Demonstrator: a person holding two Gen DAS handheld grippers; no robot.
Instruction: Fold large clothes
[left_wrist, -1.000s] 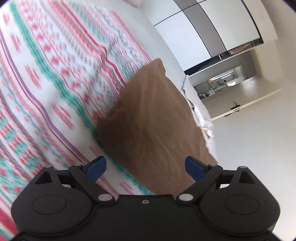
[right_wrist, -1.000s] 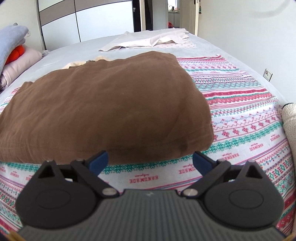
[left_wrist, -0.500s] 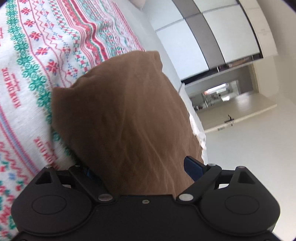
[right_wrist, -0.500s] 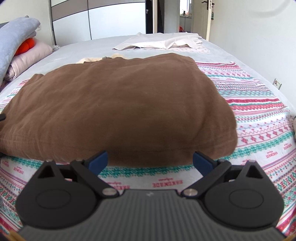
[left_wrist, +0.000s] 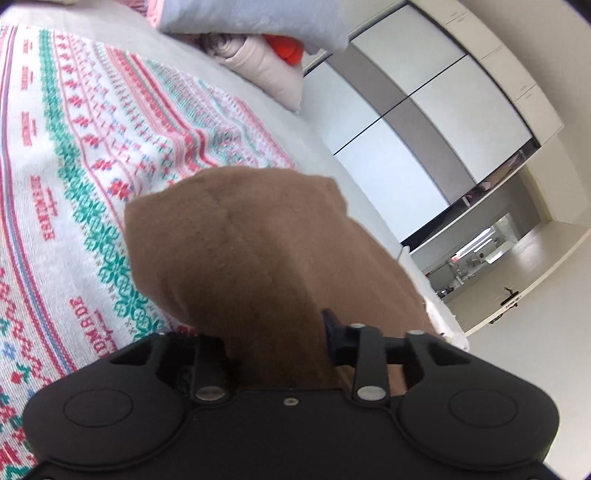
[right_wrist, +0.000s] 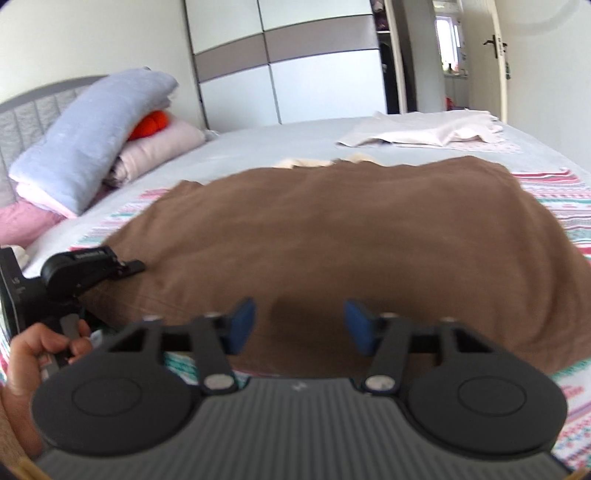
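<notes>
The bed (right_wrist: 280, 144) carries everything here, with a grey sheet and on it a patterned blanket (left_wrist: 74, 155) in red, green and white bands. On this blanket lies the brown garment (right_wrist: 351, 236), folded into a thick wide bundle that fills the middle of my right view. Near the headboard a pile of folded bedding (right_wrist: 92, 147) leans, light blue on top, pink below, with something orange between. Farther away on the sheet lies a cream cloth (right_wrist: 424, 131), well apart from the brown garment. My left gripper (left_wrist: 273, 350) is at the left corner of the garment, and its jaws are clenched on the brown fabric, which rises between them. In the right view I see this gripper (right_wrist: 92, 269) touching that corner, with my left hand (right_wrist: 40, 354) on its handle. My right gripper (right_wrist: 299, 328) is at the near edge of the garment, with its jaws released and the blue pads apart.
</notes>
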